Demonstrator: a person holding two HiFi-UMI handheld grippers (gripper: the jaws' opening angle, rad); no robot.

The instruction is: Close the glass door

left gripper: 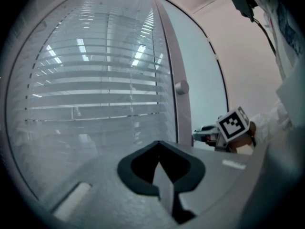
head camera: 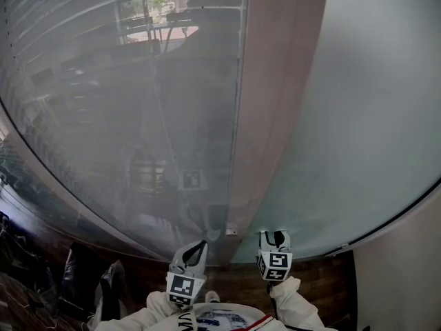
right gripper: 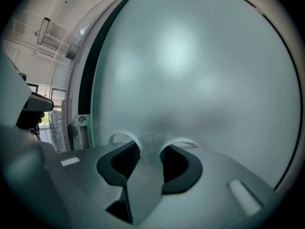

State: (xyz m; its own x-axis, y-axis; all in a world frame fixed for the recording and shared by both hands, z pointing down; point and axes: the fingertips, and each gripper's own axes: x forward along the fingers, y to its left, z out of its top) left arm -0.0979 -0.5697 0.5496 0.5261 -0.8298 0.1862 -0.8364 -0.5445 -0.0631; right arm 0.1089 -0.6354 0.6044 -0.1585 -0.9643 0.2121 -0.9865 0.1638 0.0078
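1. glass door (head camera: 358,116): frosted pane filling the rt half of the head view, upright, running down to the wood floor (head camera: 234,281).
2. frame post (head camera: 272,102): pale vertical strip just left of the door, betw. it and the clear pane w/ blinds (head camera: 138,116). the left gripper view shows a round knob (left gripper: 181,87) on the post.
3. right gripper (right gripper: 148,146): fingers (right gripper: 125,160) partly apart w/ nothing betw. them. the tips are right at the door's frosted face, prob. touching it (contact unclear this close up).
4. left gripper (left gripper: 159,146): fingers together, tip to tip, holding nothing. it is aimed at the pane w/ blinds, near the post.
5. both grippers sit side by side at the bottom of the head view, one each side of the post. a marker cube (head camera: 278,264) faces up on each, w/ white sleeves (head camera: 303,305) below.
6. bracket w/ screw (right gripper: 82,119): small, at the door's left edge in the right gripper view.
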